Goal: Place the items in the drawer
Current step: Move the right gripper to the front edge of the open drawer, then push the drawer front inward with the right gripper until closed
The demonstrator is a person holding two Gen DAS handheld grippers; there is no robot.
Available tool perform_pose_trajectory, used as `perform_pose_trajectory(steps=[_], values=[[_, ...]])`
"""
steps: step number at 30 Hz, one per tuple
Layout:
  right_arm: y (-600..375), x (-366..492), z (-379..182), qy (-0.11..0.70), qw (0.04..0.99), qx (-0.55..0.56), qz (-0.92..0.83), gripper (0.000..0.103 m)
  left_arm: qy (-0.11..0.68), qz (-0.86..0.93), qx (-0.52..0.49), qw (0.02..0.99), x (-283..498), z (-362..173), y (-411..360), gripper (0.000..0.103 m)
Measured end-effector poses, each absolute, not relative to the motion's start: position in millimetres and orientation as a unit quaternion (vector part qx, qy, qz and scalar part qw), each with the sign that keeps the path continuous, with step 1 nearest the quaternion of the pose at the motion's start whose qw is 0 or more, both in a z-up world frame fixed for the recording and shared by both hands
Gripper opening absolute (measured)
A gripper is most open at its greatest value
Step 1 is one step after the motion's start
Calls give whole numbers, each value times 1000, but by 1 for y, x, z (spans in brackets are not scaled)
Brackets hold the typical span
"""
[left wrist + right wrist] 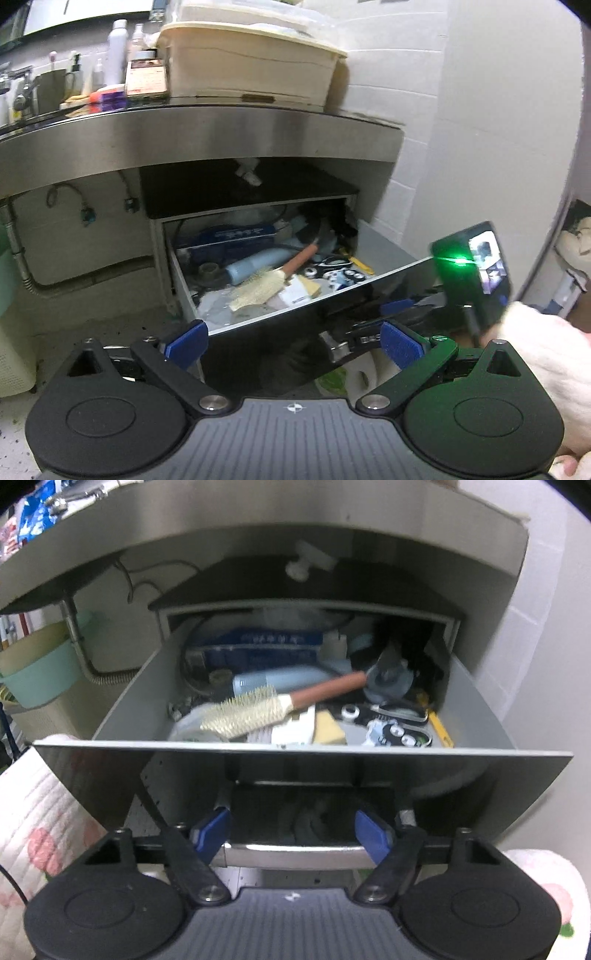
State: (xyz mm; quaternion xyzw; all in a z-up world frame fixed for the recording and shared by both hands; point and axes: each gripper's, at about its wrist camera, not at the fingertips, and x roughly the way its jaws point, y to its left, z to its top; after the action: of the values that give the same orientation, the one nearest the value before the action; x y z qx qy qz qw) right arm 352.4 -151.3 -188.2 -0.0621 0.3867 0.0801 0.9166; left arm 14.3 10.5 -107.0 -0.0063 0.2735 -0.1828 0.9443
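An open drawer [476,709] under the counter holds a hairbrush [258,710], its long axis running near-left to far-right, with the right gripper [291,830] nearest, fingers wide and empty at the drawer front, and the left gripper [291,341] likewise spread empty.

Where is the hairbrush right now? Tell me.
In both views the hairbrush lies diagonally inside the open drawer, near its front, bristle head toward the left, handle crossing the pale blue bottle.

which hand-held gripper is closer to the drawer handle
Right. The right hand-held gripper sits open at the drawer handle, fingers straddling it. The left hand-held gripper hangs open off the drawer's left front corner, farther back.
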Motion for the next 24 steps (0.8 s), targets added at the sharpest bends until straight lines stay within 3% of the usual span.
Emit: perform_pose_trajectory(steps=[16, 24], values=[[-154, 374, -207, 429, 898, -52, 80, 78, 301, -145, 46, 941, 24, -100, -2, 103], [-153, 373, -207, 426, 900, -54, 79, 79, 268, -162, 87, 946, 14, -92, -19, 103]])
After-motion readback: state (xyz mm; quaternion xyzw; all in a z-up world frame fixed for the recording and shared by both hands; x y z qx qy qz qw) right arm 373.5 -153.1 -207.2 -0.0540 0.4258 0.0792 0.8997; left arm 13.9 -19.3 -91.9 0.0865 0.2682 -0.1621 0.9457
